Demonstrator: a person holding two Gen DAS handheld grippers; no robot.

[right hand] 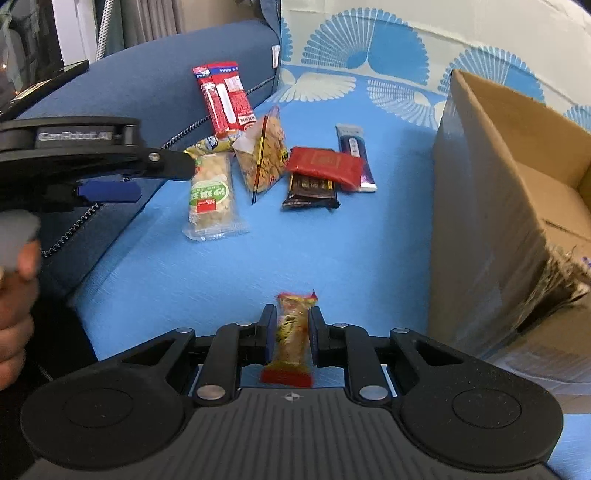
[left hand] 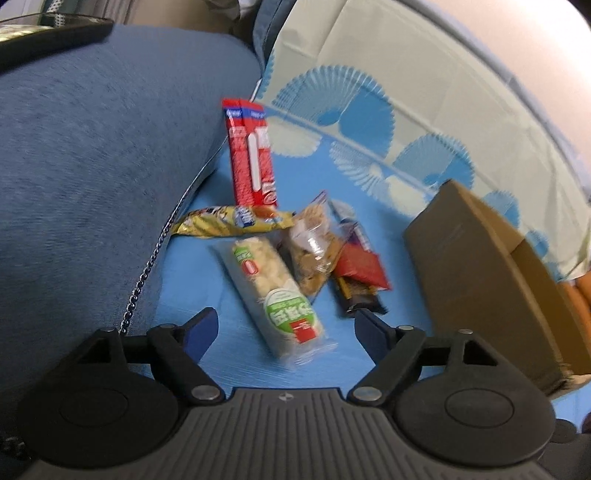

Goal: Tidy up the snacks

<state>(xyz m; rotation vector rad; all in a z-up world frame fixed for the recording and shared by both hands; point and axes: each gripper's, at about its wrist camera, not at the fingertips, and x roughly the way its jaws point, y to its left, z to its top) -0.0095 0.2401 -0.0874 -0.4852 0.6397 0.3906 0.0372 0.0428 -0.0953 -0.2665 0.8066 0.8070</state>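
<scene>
Several snack packets lie on a blue sofa cover. My left gripper (left hand: 286,326) is open, its fingers on either side of the near end of a clear-wrapped rice bar with a green label (left hand: 275,291), pads apart from it. Behind that bar lie a yellow packet (left hand: 229,220), a clear bag of brown snacks (left hand: 314,247), a red packet (left hand: 360,266) on a dark bar (left hand: 356,295), and a tall red stick pack (left hand: 251,151). My right gripper (right hand: 292,326) is shut on a small red-and-yellow wrapped snack (right hand: 291,332), clear of the rice bar (right hand: 211,192). The left gripper (right hand: 107,192) shows at that view's left.
An open cardboard box (right hand: 491,206) stands at the right on the sofa cover (right hand: 258,258); its wall (left hand: 476,273) rises right of the snack pile. The blue sofa arm (left hand: 103,166) rises on the left, a dark flat device (left hand: 51,33) on top. A person's hand (right hand: 14,295) holds the left gripper.
</scene>
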